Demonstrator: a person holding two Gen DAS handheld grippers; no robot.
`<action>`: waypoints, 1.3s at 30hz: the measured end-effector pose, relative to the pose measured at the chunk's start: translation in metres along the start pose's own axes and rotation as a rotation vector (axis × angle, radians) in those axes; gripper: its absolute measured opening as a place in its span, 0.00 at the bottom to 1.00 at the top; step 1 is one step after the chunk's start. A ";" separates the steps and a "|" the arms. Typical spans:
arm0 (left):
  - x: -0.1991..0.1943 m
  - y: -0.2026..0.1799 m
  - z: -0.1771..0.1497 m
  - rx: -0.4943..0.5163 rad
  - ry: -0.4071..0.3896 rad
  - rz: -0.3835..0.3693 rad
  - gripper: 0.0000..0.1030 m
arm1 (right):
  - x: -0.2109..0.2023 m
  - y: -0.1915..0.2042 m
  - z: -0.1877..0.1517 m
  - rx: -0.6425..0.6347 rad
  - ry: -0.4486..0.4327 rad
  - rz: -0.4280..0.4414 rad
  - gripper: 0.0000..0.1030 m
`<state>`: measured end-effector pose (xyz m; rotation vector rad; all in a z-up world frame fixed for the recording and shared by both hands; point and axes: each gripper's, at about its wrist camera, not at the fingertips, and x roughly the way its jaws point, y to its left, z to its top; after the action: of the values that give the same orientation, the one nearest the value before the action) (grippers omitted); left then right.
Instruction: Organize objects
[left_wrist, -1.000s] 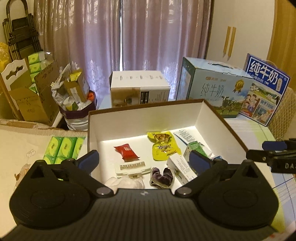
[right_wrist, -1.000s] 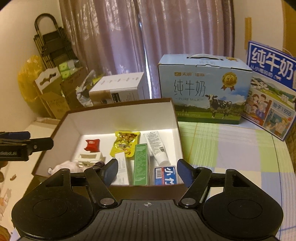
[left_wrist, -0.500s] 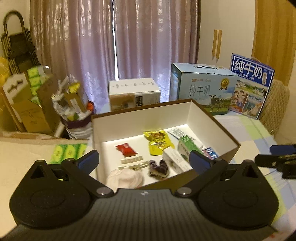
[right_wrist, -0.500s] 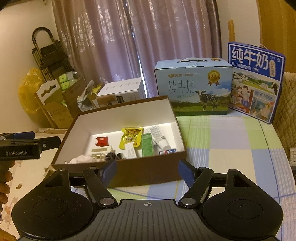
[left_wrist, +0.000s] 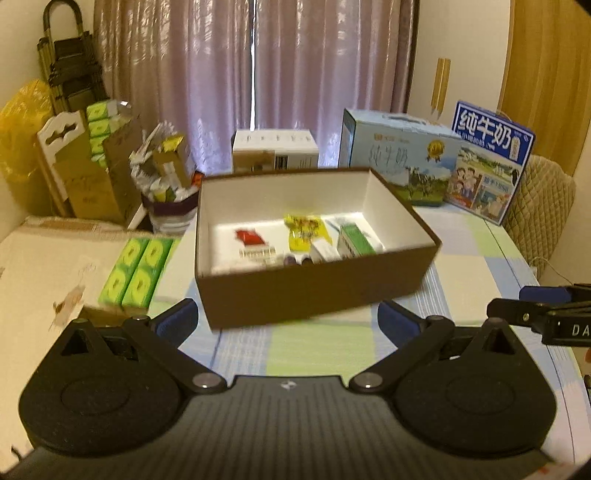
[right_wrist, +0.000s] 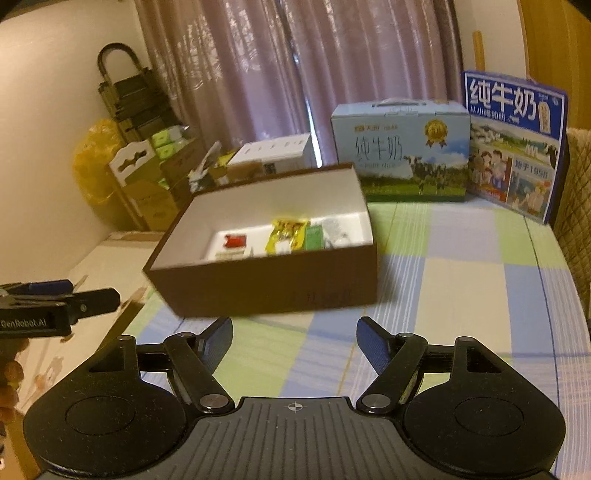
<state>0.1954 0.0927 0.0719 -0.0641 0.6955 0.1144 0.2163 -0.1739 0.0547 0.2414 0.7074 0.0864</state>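
A brown box (left_wrist: 317, 299) with a white inside stands on the checked tablecloth (left_wrist: 317, 354), ahead of both grippers. In it lie a red packet (left_wrist: 249, 236), a yellow snack packet (left_wrist: 304, 230), a green carton (left_wrist: 352, 238) and other small items, partly hidden by the front wall. My left gripper (left_wrist: 286, 321) is open and empty, short of the box. My right gripper (right_wrist: 295, 338) is also open and empty before the box (right_wrist: 266, 284). Each gripper shows in the other's view: the right gripper's tip (left_wrist: 546, 306) and the left gripper's tip (right_wrist: 62, 302).
Two milk cartons (left_wrist: 399, 155) (left_wrist: 491, 158) and a white box (left_wrist: 275, 151) stand behind the brown box. Green tissue packs (left_wrist: 136, 271) lie to its left, with cardboard and a cluttered bin (left_wrist: 166, 184) beyond. A padded chair back (left_wrist: 543, 206) is at the right.
Both grippers have drawn back from the box. They stood over its near edge; now its whole front wall and a strip of tablecloth show before them. Jaws stay open.
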 end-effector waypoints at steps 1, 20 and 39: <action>-0.005 -0.004 -0.006 -0.007 0.011 0.003 0.99 | -0.004 -0.002 -0.006 0.000 0.010 0.013 0.69; -0.071 -0.063 -0.103 -0.073 0.122 0.040 0.99 | -0.067 -0.013 -0.086 -0.077 0.086 0.090 0.69; -0.079 -0.077 -0.122 -0.078 0.149 0.050 0.99 | -0.073 -0.016 -0.104 -0.089 0.115 0.093 0.69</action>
<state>0.0675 -0.0019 0.0312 -0.1306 0.8421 0.1863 0.0930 -0.1816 0.0210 0.1851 0.8045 0.2209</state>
